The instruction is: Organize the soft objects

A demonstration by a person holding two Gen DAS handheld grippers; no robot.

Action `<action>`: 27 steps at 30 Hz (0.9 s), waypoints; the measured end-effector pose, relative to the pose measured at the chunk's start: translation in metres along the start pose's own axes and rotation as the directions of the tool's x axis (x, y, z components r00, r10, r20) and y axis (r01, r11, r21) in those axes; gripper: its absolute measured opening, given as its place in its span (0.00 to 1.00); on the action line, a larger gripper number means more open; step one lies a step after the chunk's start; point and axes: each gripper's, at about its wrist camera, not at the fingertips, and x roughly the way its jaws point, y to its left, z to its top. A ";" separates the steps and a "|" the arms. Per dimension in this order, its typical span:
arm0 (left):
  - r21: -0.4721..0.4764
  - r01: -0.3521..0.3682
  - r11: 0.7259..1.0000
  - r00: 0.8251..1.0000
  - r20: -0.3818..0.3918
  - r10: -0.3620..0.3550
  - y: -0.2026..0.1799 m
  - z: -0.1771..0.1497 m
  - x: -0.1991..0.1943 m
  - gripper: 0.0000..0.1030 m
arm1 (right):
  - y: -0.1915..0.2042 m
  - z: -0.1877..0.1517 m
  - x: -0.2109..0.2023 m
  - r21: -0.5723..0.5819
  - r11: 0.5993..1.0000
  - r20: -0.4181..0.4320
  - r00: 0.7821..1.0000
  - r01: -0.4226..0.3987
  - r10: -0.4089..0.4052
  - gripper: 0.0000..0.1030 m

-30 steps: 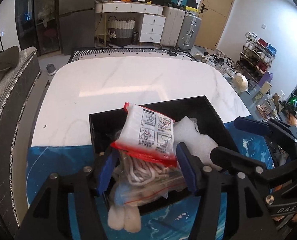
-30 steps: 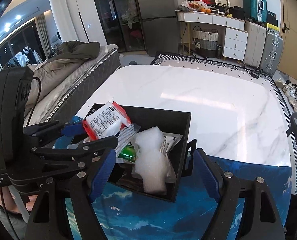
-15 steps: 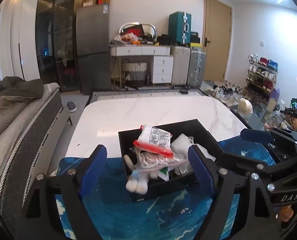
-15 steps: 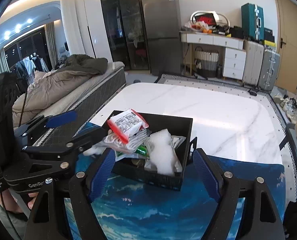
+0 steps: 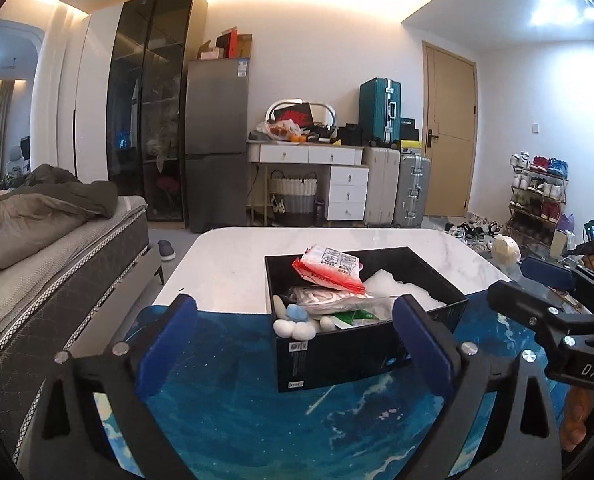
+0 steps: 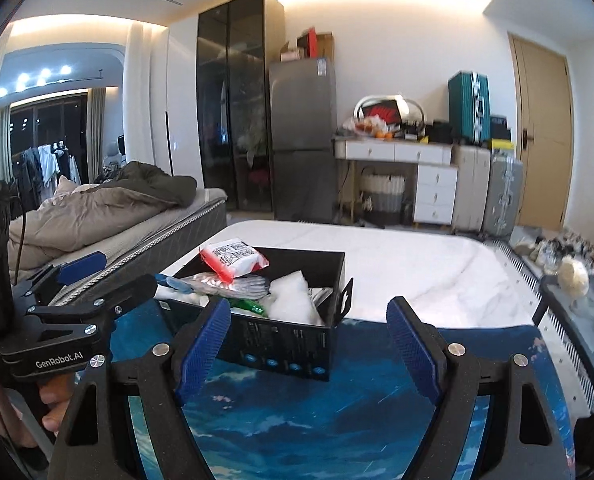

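Both tongs, left point(image 5: 295, 336) and right point(image 6: 309, 346), have backed off the box point(image 5: 361, 354), left opening empty, right wide and empty, leaving the packet point(image 5: 329, 268) inside; placement looks complete.

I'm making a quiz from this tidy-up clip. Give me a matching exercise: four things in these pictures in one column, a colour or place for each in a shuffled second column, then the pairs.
Things
1. box
2. red-edged packet
3. mat
4. white fluffy wad

Colour or place
A. blue with white streaks, spread under the box
B. black, standing on the mat at the table's near end
C. on top of the pile in the box
D. inside the box, toward its right side

Pairs: 1-B, 2-C, 3-A, 4-D
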 end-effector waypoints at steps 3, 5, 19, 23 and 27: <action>0.022 -0.013 1.000 1.000 0.021 0.013 -0.003 -0.004 -0.001 0.96 | 0.001 -0.007 0.003 -0.021 1.000 0.012 1.000 0.007 -0.007 0.80; 0.025 -0.012 1.000 0.999 0.042 0.011 -0.003 -0.006 -0.003 0.96 | -0.001 -0.011 0.006 -0.017 1.000 0.009 1.000 0.018 -0.018 0.80; 0.026 -0.042 0.999 0.986 0.163 0.037 -0.008 -0.013 -0.025 1.00 | 0.006 -0.020 -0.007 -0.057 0.996 0.106 0.992 0.069 -0.062 0.94; 0.009 -0.045 0.999 0.986 0.163 0.043 -0.005 -0.013 -0.026 1.00 | 0.004 -0.020 -0.009 -0.046 0.996 0.105 0.992 0.076 -0.071 0.95; 0.003 -0.046 0.999 0.986 0.159 0.045 -0.005 -0.012 -0.025 1.00 | 0.005 -0.020 -0.009 -0.050 0.995 0.104 0.991 0.084 -0.079 0.96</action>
